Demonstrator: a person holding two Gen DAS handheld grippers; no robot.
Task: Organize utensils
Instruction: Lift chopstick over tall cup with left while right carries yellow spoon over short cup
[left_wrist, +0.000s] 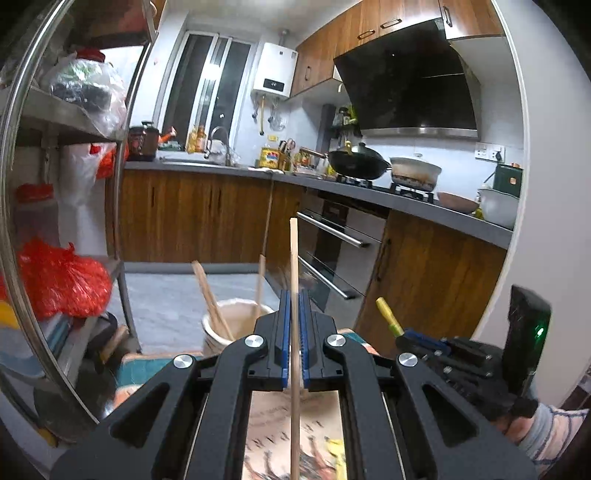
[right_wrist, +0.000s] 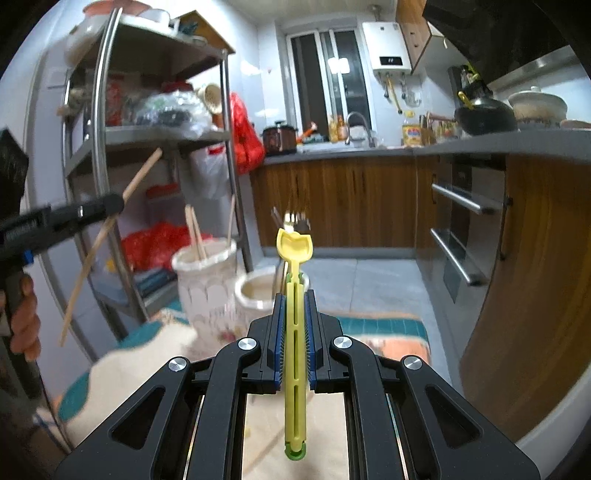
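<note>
While clamped, slim wooden chopstick (left_wrist: 294, 280) stands straight.

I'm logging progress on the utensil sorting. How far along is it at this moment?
Partly done: chopsticks already stand in the taller holder, and metal utensils in the shorter holder. In hand: the left gripper clamps a wooden chopstick; the right gripper clamps a yellow plastic spoon. Left: dropping both into holders.

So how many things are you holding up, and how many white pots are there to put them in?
Wooden chopstick, held: 1
Yellow spoon, held: 1
White pots: 2
Total: 4
</note>
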